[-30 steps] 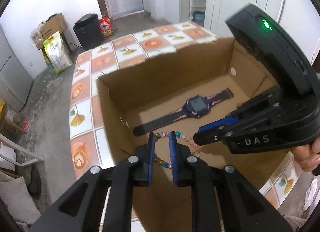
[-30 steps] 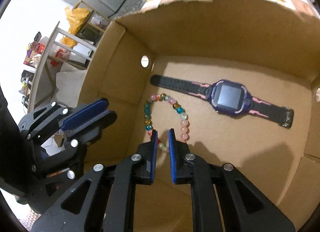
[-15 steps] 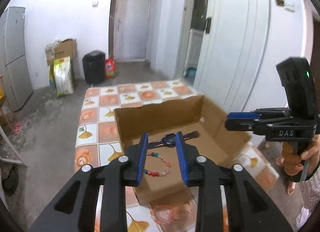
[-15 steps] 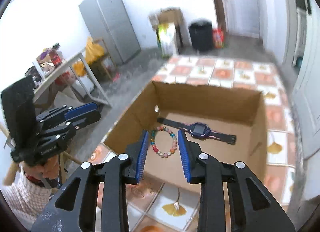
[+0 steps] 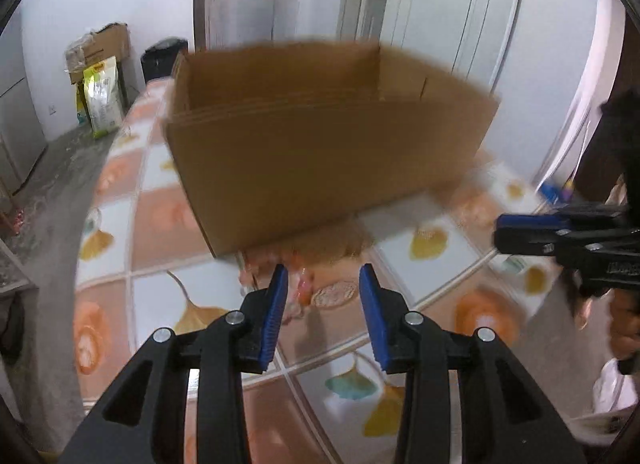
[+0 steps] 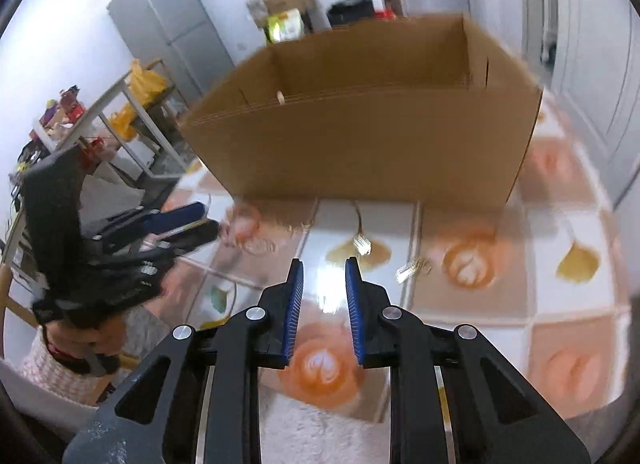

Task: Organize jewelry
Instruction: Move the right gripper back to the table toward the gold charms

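both tongs [image 5: 323,280] [image 6: 323,272] gape empty before cardboard box [image 5: 320,152].

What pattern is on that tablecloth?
The tablecloth has orange and white squares with yellow ginkgo leaves, clearest in the right wrist view.

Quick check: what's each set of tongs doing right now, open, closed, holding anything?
Left tongs: open, holding nothing; jaws have just been opening.
Right tongs: open, holding nothing; jaws have just been closing, nothing between them.

We hold black grippers: left gripper [image 5: 322,292], right gripper [image 6: 322,284], with ribbed blue pads, silver screws, and a pink-checked sleeve [image 6: 52,364].
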Available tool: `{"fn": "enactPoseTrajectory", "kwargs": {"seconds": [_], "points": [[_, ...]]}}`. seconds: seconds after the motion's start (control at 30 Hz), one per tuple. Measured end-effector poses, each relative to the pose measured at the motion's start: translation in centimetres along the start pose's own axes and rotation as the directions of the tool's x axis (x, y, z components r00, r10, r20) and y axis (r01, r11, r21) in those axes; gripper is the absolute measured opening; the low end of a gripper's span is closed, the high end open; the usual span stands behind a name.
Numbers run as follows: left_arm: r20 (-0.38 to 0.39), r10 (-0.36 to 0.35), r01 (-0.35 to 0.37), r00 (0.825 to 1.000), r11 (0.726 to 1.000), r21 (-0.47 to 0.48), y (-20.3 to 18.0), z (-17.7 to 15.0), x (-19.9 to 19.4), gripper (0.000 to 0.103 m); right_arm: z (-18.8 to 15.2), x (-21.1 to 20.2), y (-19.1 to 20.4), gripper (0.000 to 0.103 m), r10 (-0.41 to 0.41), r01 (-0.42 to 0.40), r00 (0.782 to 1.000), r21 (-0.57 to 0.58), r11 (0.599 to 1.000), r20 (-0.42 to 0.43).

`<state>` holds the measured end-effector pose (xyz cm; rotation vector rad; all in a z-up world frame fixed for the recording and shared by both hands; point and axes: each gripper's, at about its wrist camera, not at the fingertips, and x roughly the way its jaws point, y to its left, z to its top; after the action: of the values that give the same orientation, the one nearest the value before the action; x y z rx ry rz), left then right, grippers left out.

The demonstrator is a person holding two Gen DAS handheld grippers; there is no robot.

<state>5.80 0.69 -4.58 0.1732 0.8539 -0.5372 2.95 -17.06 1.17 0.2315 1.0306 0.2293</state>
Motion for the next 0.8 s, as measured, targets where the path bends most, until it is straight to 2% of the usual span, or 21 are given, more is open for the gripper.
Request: {"fn": "enactPoseTrajectory", "kwargs": {"seconds": [0.07, 0.17, 0.23, 0.4, 0.47, 0.53, 0.63, 0.73, 0.8], "points": [[-0.021, 0.006, -0.006, 1.0, 1.0, 0.027, -0.1, -0.1, 1.4, 0.036, 0.1, 0.4, 0.0, 0.02, 0.006, -0.006, 1.0, 0.011, 1.0, -0.005], [-0.082, -0.012, 0.011, 0.997, 1.0, -0.012, 0.8, -0.4, 2.8, 0.036, 0.3, 0.6, -0.1, 0.02, -0.008, 0.008, 1.0, 0.007, 1.0, -0.004], [-0.088, -0.031, 0.027, 0.996, 0.998, -0.049, 1.6, -0.7, 2.3, 0.036, 0.1, 0.7, 0.0, 0.02, -0.016, 0.016, 1.0, 0.0, 1.0, -0.006], [-0.095, 0.003, -0.009, 0.995, 0.998, -0.06, 2.3, -2.4, 1.2, 0.036, -0.4, 0.3, -0.1, 0.024, -0.041, 0.042, 0.999, -0.028, 0.999, 0.035], [-0.069, 0.008, -0.012, 0.998, 0.998, -0.061, 2.5, -2.5, 0.7, 0.036, 0.0, -1.1, 0.1, 0.038, -0.061, 0.067, 0.992, -0.05, 0.996, 0.106], [-0.02, -0.006, 0.005, 1.0, 0.997, -0.081, 2.4, -2.3, -0.1, 0.036, 0.1, -2.7, 0.5, 0.086, -0.113, 0.129, 0.974, -0.073, 0.989, 0.197], [0.029, -0.027, 0.029, 0.999, 0.996, -0.081, 2.0, -1.9, -0.9, 0.036, 0.2, -4.6, 1.1, 0.095, -0.164, 0.205, 0.946, -0.123, 0.971, 0.28], [0.079, -0.069, 0.072, 0.994, 0.997, -0.039, 1.0, -1.7, -2.2, 0.036, 0.6, -4.8, 1.0, 0.095, -0.213, 0.252, 0.948, -0.147, 0.956, 0.238], [0.082, -0.096, 0.099, 0.992, 0.995, -0.024, 0.2, -1.3, -2.1, 0.036, 0.5, -4.9, 0.8, 0.095, -0.243, 0.281, 0.944, -0.155, 0.947, 0.224]]}}
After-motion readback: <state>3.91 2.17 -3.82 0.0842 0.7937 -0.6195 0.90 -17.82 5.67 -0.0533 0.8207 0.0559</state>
